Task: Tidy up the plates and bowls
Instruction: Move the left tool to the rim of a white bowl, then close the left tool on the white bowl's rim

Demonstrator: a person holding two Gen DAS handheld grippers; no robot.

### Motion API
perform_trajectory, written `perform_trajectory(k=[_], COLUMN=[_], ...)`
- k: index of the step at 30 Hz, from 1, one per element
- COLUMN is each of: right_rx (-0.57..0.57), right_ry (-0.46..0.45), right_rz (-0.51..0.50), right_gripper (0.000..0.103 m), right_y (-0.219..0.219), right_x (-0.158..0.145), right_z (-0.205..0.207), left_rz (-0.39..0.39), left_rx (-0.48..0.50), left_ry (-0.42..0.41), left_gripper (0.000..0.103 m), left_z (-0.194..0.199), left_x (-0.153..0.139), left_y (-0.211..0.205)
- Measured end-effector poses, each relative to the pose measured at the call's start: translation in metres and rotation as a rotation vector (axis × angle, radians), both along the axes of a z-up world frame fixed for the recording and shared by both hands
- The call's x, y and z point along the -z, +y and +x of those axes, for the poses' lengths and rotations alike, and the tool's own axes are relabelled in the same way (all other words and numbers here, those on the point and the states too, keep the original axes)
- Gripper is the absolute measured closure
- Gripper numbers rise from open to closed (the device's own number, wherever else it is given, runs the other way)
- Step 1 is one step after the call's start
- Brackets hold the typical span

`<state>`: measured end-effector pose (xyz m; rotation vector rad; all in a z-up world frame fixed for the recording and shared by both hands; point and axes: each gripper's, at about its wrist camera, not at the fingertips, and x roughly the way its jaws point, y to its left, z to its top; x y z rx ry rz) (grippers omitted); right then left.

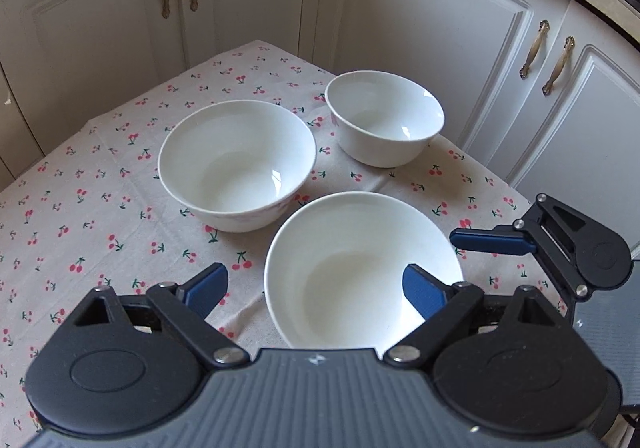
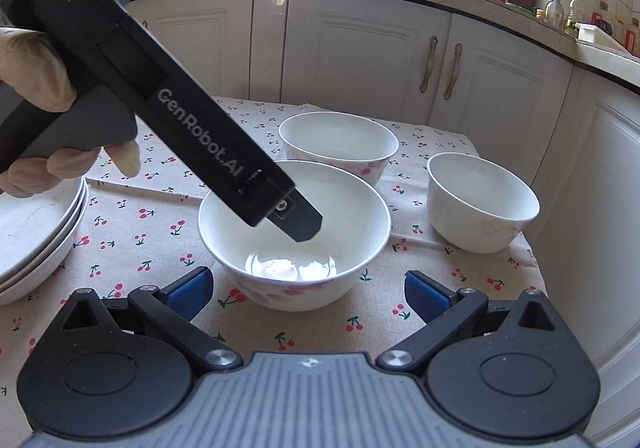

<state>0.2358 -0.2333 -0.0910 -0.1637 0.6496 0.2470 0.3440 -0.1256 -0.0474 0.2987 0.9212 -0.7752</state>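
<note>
At the far left of my right-hand view, a stack of plates (image 2: 36, 232) sits nested on the cherry-print surface (image 2: 132, 232), so I judge the plate half of the job largely done. The bowls remain: all three stand apart, none nested.

My left claw (image 1: 316, 290) hangs over the nearest bowl (image 1: 362, 268), one blue pad outside its left rim and the other over its inside. The jaws stand apart with the left rim between them, and I cannot see either pad pressing on the china, so nothing is gripped. In the right-hand view that claw's finger (image 2: 298, 221) dips into the bowl's hollow, with my gloved hand (image 2: 36, 67) on its handle.

Beyond sits the large bowl (image 1: 236, 163), and to the right the small bowl (image 1: 386, 119) near the surface's edge.

My right claw (image 2: 308, 294) waits wide open just short of the nearest bowl, holding nothing. I judge stacking the bowls is what is left.
</note>
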Motion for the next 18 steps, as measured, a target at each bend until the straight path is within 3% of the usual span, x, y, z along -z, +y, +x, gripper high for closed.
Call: perform_trajectory(k=[4, 9, 18], right_rx=[-0.023, -0.046, -0.042], right_ry=[-0.018, -0.033, -0.031], right_rz=[-0.01, -0.032, -0.03], right_gripper=[0.002, 0.015, 0.016], right_y=[0.0022, 0.0052, 0.0048], right_x=[-0.0001, -0.001, -0.002], right_z=[0.0001, -0.0008, 0.0], left_rz=[-0.028, -0.04, -0.051], left_rx=[0.012, 0.028, 0.047], left_ry=[0.038, 0.048, 0.063], left_gripper=[0.017, 0.022, 0.026], left_z=[0.0038, 0.0068, 0.0091], left_x=[0.0026, 0.0035, 0.006], left_y=[-0.0016, -0.0052, -0.0095])
